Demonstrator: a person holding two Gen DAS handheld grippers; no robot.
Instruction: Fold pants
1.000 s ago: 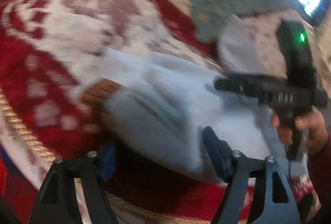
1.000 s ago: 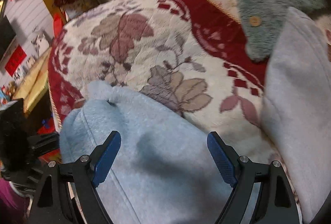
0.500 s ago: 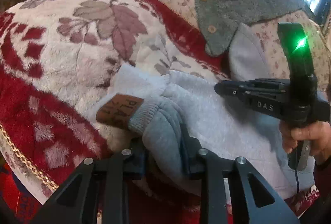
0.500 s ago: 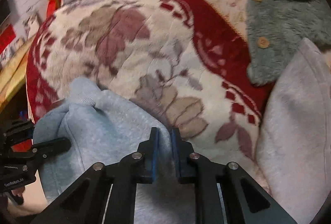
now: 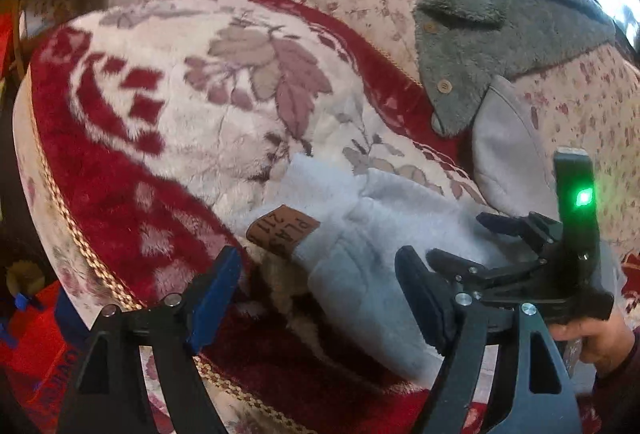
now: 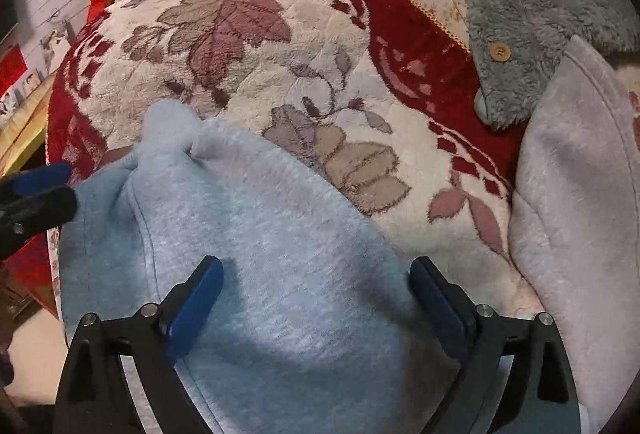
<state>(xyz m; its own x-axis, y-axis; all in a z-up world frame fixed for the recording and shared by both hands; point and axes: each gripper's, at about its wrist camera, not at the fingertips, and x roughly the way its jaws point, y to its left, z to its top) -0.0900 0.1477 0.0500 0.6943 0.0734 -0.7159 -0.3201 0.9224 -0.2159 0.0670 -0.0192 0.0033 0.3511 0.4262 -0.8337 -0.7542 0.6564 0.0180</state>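
Pants [image 6: 256,234], pale blue fleece, bunched at blanket's [image 5: 168,121] near edge. Left gripper [image 5: 320,298] and right gripper [image 6: 312,298] both opening, pads clear of cloth. Brown patch [image 5: 282,232] only in left view.

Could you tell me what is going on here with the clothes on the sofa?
A person holds a tool in each hand over light blue pants lying bunched on a red flowered blanket. Both the left tool and the right tool are opening, their pads apart and not pressing the fabric that lies between them. The pants' brown patch shows near the left tool. A grey fleece jacket and a pale garment lie alongside, untouched.
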